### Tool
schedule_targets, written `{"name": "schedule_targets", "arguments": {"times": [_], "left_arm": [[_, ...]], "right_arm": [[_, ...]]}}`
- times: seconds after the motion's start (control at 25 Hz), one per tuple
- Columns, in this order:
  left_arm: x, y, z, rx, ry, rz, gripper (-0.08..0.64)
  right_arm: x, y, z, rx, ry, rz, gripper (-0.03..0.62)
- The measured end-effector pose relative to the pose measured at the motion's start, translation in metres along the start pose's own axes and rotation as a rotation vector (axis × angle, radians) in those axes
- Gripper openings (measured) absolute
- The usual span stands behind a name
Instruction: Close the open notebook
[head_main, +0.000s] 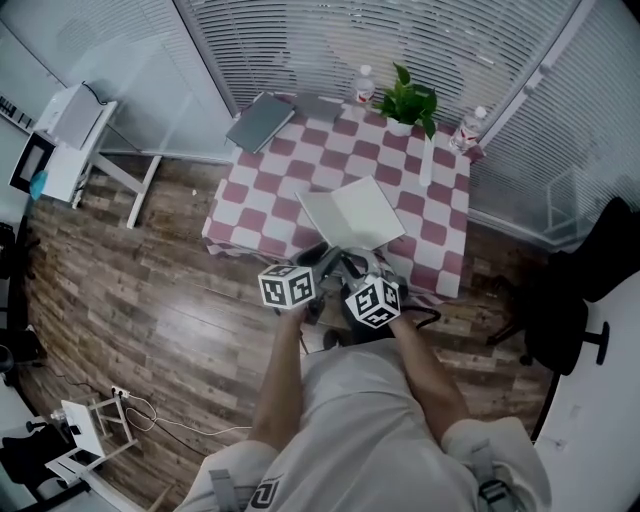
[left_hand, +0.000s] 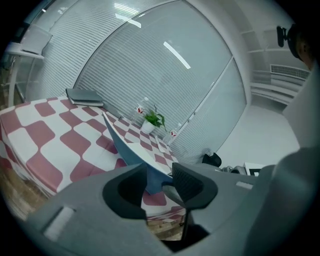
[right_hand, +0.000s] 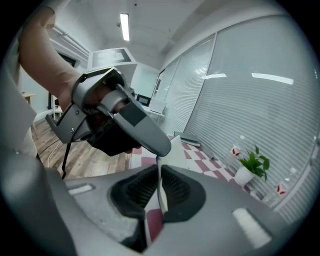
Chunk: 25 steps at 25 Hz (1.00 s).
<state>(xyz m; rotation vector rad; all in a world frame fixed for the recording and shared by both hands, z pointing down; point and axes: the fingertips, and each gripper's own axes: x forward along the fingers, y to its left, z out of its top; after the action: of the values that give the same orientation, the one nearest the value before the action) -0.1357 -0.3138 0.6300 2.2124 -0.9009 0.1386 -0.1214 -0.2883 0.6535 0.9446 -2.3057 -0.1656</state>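
While both grippers hold its raised leaf, the notebook (head_main: 352, 212) sits at the table's (head_main: 268, 190) near edge, not yet shut.

From where I stand, the left gripper (left_hand: 159, 182) looks clamped on the blue cover (left_hand: 150, 175), and the right gripper (right_hand: 159, 192) is pinched tight on a thin white sheet (right_hand: 161, 172). Light and floppy, that leaf bows. I'd hold its free edge and lay it over gently, or it may crease. A grey closed book (head_main: 260, 122), a bottle (head_main: 364, 85), a potted plant (head_main: 408, 103) and a second bottle (head_main: 468, 130) line the far edge, well apart from it. Nothing blocks the fold.
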Motion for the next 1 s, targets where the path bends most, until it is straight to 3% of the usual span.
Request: {"name": "schedule_targets", "arguments": {"times": [0.16,0.32,0.4,0.6,1.0], "left_arm": [[-0.009,-0.004,0.011,0.063,-0.044,0.045,0.164],[-0.019,0.007,0.014,0.248,-0.062,0.227,0.161],[-0.018,0.007,0.016,0.303,-0.055,0.269,0.155],[-0.014,0.003,0.026,0.326,-0.069,0.355,0.026],[0.0,-0.004,0.021,0.273,-0.081,0.391,0.008]], "right_arm": [[-0.011,-0.019,-0.002,0.122,-0.007,-0.09,0.023],[-0.018,-0.039,-0.006,0.214,-0.021,-0.149,0.021],[-0.019,-0.041,-0.007,0.213,-0.022,-0.142,0.021],[-0.026,-0.057,-0.015,0.268,-0.029,-0.149,0.022],[-0.032,-0.082,-0.026,0.299,-0.017,-0.137,0.023]]}}
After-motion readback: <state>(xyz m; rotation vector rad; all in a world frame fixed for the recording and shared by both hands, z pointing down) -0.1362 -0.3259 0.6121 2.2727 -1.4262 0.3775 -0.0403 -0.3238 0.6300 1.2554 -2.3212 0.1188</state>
